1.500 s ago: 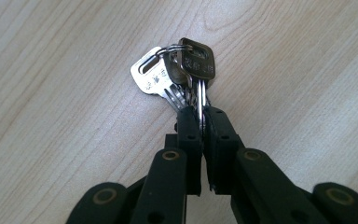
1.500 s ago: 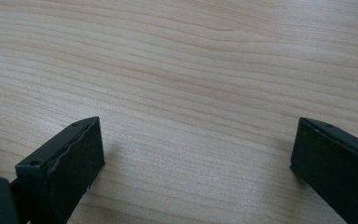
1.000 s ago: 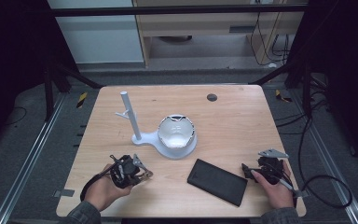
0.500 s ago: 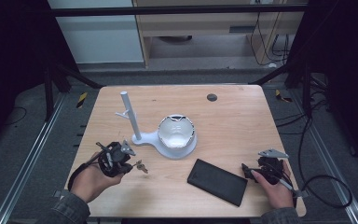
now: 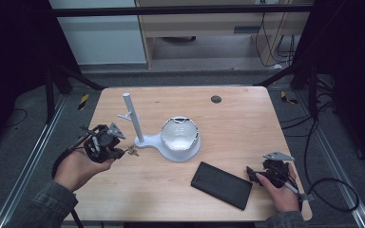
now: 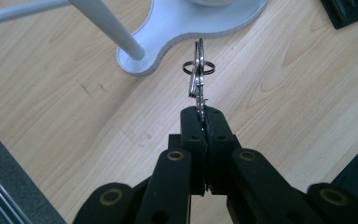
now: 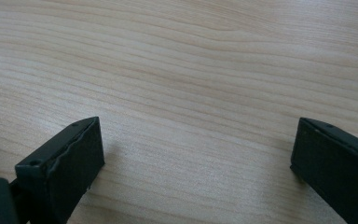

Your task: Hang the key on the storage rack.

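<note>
keys: pinched edge-on in the left gripper, jaws clamped tight on them, ring sticking out past the tips, so they're off the surface and hanging just in front of the stand base
left gripper: in the high view it sits at, just left of the stand's post, near but not touching as far as I can tell
right gripper: jaws spread wide, holding nothing, parked over bare wood next to the black case; high view has it at
progress: pickup looks done; my guess is the keys go on the post's side peg or in the bowl, and that bit isn't done yet
view differences: left gripper view shows the grip and ring clearly, high view just gives a tiny blob there; high view gives the whole layout, bowl and case included
</note>
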`<state>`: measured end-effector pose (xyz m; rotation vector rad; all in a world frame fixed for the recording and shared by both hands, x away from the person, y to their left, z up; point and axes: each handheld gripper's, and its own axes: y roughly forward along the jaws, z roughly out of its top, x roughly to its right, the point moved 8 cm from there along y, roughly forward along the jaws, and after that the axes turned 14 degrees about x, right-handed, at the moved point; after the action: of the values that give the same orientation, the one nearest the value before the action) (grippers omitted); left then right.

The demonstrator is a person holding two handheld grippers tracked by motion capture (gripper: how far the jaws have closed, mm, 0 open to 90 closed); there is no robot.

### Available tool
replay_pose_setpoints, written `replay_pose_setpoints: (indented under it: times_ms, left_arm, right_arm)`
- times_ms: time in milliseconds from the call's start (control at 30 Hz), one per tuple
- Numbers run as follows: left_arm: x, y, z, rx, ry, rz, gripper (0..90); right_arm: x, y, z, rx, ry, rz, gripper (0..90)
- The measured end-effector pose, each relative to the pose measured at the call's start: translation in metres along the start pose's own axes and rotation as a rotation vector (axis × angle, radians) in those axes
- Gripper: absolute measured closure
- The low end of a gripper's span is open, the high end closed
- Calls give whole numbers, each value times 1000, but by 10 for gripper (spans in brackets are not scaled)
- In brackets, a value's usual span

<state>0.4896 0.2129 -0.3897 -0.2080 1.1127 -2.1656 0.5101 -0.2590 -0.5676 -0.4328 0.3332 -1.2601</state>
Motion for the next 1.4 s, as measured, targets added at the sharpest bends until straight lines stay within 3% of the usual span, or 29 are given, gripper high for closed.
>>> replay_pose_setpoints:
  times_ms: [467,800,1400]
  left_arm:
    - [-11,-20,7,19,-5,18,882]
    - [-19,-26,7,21,-32,25,882]
    - [-39,-39,19,29,-31,72,882]
  right_arm:
    - [0,0,0,-3,-1,-1,23]
    - [1,0,0,-2,-7,-1,23]
    - [0,0,0,-1,-5,-1,23]
